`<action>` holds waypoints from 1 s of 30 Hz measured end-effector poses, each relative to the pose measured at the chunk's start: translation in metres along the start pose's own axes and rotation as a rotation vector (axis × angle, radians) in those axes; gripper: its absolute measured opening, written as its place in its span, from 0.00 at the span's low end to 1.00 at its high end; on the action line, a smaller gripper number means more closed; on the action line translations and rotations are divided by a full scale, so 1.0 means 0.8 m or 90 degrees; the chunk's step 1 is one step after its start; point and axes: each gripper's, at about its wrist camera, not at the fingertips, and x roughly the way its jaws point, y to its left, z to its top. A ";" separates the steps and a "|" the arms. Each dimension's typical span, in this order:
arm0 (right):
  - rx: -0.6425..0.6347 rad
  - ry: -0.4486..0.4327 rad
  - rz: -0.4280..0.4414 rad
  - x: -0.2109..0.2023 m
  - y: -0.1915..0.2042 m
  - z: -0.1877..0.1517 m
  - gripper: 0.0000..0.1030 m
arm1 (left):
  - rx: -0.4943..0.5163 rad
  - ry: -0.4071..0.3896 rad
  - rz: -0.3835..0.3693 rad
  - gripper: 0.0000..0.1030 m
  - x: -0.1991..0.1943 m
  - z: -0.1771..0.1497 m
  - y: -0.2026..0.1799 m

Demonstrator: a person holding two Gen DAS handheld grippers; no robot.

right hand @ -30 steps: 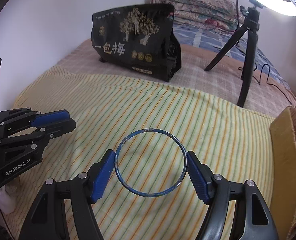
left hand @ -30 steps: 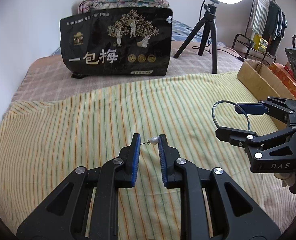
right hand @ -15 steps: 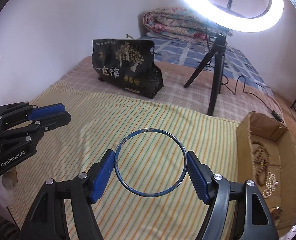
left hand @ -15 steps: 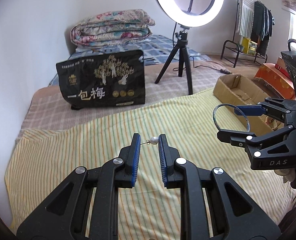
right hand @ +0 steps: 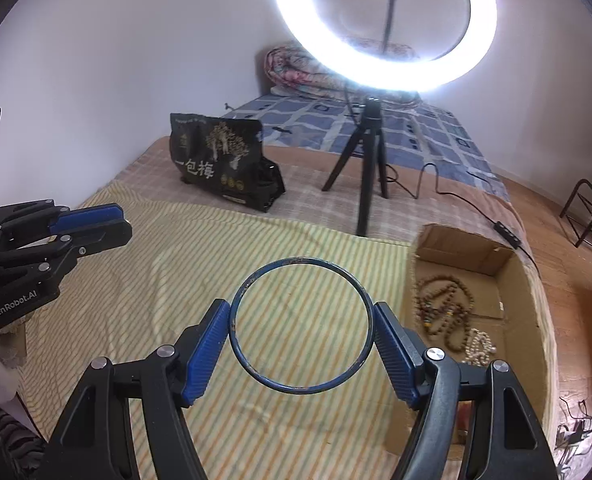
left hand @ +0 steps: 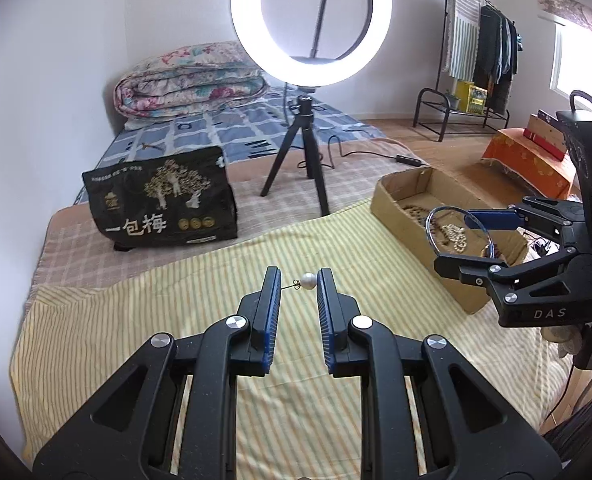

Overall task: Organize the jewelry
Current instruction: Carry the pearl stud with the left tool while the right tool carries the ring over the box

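My left gripper (left hand: 298,280) is shut on a pearl stud earring (left hand: 307,280), its pin spanning the two blue pads, held above the yellow striped cloth (left hand: 175,320). My right gripper (right hand: 302,322) is shut on a blue bangle (right hand: 300,264), gripped by its sides above the cloth. The bangle also shows in the left wrist view (left hand: 434,216), over the cardboard box (left hand: 400,192). The box (right hand: 532,288) lies to the right and holds brown bead strands (right hand: 444,308) and a pearl string (right hand: 480,346).
A black snack bag (left hand: 163,204) stands at the back of the cloth. A lit ring light on a black tripod (left hand: 310,152) stands behind the cloth, its cable trailing right. A folded quilt (left hand: 187,76) lies by the wall. A clothes rack (left hand: 480,48) stands far right.
Both grippers have risen and pulled back from the cloth with their items still held. The box with the beads and the ring light have come into full view.
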 end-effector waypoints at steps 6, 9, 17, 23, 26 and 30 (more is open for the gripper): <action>0.025 -0.006 -0.021 -0.019 -0.041 -0.007 0.71 | 0.030 -0.007 -0.015 0.17 -0.004 0.015 -0.044; 0.040 -0.008 -0.029 -0.026 -0.064 -0.012 0.71 | 0.040 -0.009 -0.025 0.17 -0.003 0.021 -0.065; 0.086 -0.015 -0.057 -0.036 -0.132 -0.016 0.71 | 0.053 0.000 -0.065 0.17 0.021 0.032 -0.125; 0.123 -0.018 -0.067 -0.033 -0.177 -0.016 0.71 | 0.053 0.005 -0.088 0.17 0.042 0.035 -0.162; 0.129 -0.019 -0.076 -0.028 -0.193 -0.014 0.71 | 0.051 0.008 -0.096 0.17 0.055 0.037 -0.178; 0.139 -0.021 -0.079 -0.019 -0.210 -0.008 0.71 | 0.046 0.017 -0.107 0.17 0.073 0.037 -0.194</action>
